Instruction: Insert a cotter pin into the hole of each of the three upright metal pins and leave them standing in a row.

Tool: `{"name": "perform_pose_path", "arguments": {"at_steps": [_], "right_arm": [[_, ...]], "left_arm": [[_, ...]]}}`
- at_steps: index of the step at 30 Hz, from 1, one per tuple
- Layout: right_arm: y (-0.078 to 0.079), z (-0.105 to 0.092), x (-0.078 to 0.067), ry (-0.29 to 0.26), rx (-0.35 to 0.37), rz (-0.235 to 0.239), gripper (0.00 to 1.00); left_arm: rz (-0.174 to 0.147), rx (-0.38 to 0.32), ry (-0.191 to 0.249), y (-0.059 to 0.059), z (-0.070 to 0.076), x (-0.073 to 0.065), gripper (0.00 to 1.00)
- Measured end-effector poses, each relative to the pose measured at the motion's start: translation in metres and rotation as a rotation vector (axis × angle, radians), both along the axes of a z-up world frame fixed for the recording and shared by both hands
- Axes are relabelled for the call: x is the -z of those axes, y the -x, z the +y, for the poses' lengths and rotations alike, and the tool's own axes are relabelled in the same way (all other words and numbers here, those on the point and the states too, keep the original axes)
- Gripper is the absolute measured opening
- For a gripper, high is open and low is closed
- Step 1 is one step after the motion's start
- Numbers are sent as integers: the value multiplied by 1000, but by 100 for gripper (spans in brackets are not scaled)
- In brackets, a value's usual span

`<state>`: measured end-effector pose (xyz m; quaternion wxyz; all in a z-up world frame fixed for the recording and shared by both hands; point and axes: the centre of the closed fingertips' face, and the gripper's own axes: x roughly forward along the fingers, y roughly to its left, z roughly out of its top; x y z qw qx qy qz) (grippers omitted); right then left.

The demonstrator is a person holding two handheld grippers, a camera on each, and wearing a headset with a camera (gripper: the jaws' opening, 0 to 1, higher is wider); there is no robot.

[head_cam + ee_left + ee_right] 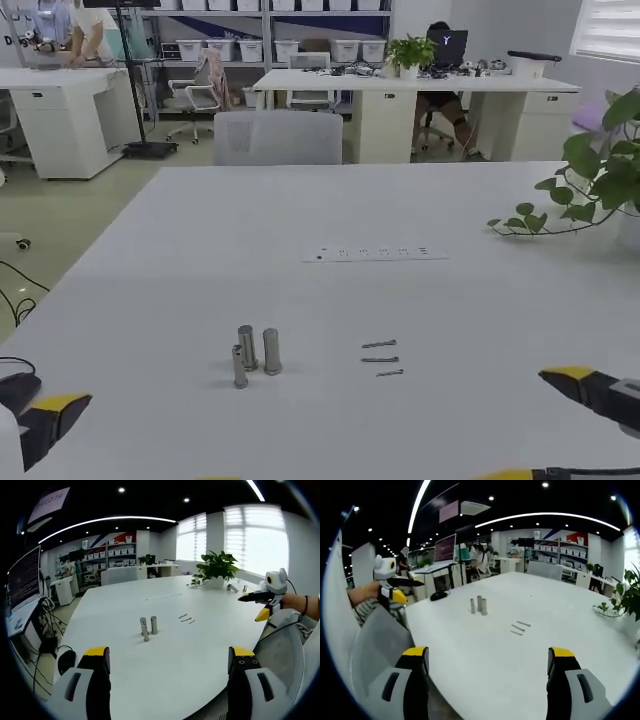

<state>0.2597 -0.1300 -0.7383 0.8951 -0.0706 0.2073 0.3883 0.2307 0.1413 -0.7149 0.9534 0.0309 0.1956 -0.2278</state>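
cotter pins [380,358] lower centre-right, flat, long axes left-right | right hand-held gripper [488,655] nearer, released, empty | left hand-held gripper [168,652] released, nearer metal pins [255,358]

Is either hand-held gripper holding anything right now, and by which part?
Nothing is held. The left hand-held gripper and right hand-held gripper are open and empty; the metal pins and cotter pins sit on the table, untouched.

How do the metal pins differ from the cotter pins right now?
The metal pins stand upright; the cotter pins lie flat. The metal pins are thick and tightly clustered; the cotter pins are thin, parallel, slightly apart. Both are sets of three, grey, on the table.
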Motion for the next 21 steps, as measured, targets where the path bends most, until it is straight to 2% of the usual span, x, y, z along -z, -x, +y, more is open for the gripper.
{"name": "perform_pose_path", "arguments": {"at_steps": [2,8,21], "right_arm": [[-1,0,-1,-4,8,-3,100],[-3,3,-2,-1,15,-7,97],[-6,11,-6,-29,12,-12,92]], "left_arm": [[-10,-10,2,-2,0,-2,97],[-8,-24,25,-8,-1,-2,92],[13,1,16,-11,-8,4,85]]}}
